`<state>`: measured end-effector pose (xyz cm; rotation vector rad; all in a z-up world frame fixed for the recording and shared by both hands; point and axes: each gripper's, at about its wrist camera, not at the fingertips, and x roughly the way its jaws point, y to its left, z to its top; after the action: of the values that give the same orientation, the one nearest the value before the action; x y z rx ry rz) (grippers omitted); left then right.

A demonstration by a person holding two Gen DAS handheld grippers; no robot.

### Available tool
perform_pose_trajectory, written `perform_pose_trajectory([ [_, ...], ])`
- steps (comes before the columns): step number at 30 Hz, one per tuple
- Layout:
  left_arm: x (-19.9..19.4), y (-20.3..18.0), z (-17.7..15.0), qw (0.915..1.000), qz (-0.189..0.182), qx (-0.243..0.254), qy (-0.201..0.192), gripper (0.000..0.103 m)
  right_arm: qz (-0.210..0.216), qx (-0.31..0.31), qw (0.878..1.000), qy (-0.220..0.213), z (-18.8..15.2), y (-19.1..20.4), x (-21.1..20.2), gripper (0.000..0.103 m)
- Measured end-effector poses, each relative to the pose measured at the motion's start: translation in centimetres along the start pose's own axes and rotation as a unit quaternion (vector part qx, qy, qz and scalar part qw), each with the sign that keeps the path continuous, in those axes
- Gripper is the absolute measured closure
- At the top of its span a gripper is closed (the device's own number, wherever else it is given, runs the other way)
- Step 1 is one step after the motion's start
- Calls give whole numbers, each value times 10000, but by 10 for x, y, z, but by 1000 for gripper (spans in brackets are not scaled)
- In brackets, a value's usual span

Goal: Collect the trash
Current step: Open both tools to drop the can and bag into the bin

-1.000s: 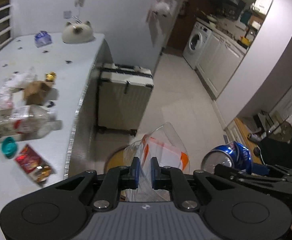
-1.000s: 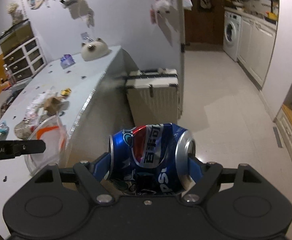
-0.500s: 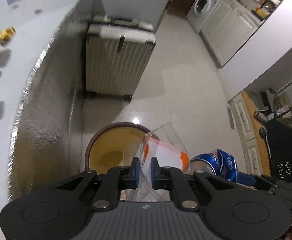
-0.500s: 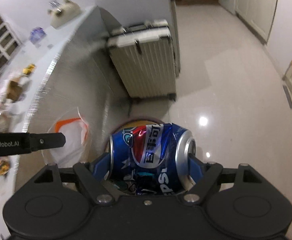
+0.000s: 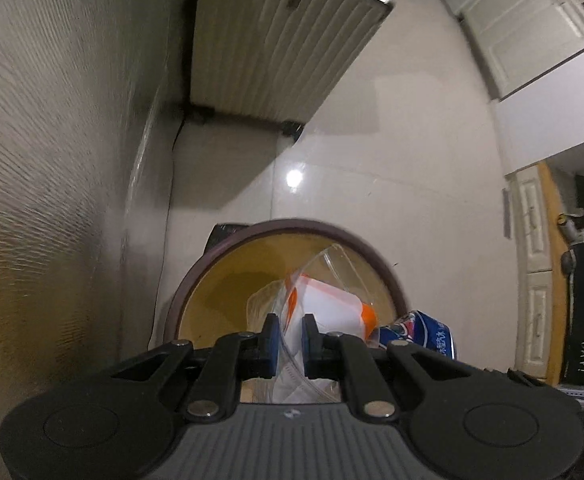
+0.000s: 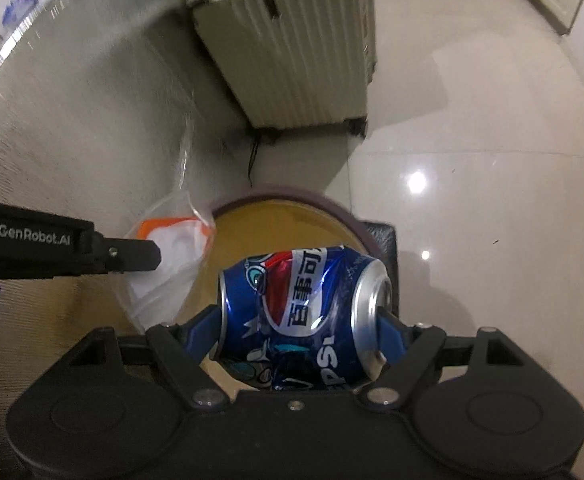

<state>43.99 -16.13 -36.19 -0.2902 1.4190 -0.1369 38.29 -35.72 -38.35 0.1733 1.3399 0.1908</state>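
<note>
Where the grey counter side [image 5: 52,160] blurs into streaks at far left, no detail readable. Next along, left gripper [image 5: 290,336] pressed together on a clear plastic bag [image 5: 323,300] with orange and white markings, held over the mouth of a round bin [image 5: 276,228]; bag's lower part hidden behind the gripper body, contents unclear. Bin rim dark, inside yellow-brown, near half cut off by the gripper in both views, floor of the bin hard to make out. Behind the bin, a ribbed pale suitcase [image 5: 284,40], top cropped by the frame edge. Further right, right gripper [image 6: 297,320] clamped end to end on 1 dented blue Pepsi can [image 6: 303,312], also above the bin opening; only a sliver of that can [image 5: 423,336] visible from the left wrist. In the right wrist view, the left gripper [image 6: 148,254] enters side-on, fingertips masked by the bag [image 6: 172,248]. At far right, white cabinets [image 5: 531,32], dim and partly cropped.
</note>
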Motion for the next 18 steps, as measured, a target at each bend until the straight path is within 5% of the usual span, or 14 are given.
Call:
perform_pose_trajectory([
  [12, 56, 27, 1, 9985, 267, -65, 478, 89, -37, -19, 9987, 504, 11, -2, 70, 19],
  [18, 63, 29, -1, 9979, 400, -21, 508, 74, 89, 282, 9977, 607, 4, -11, 75, 9],
])
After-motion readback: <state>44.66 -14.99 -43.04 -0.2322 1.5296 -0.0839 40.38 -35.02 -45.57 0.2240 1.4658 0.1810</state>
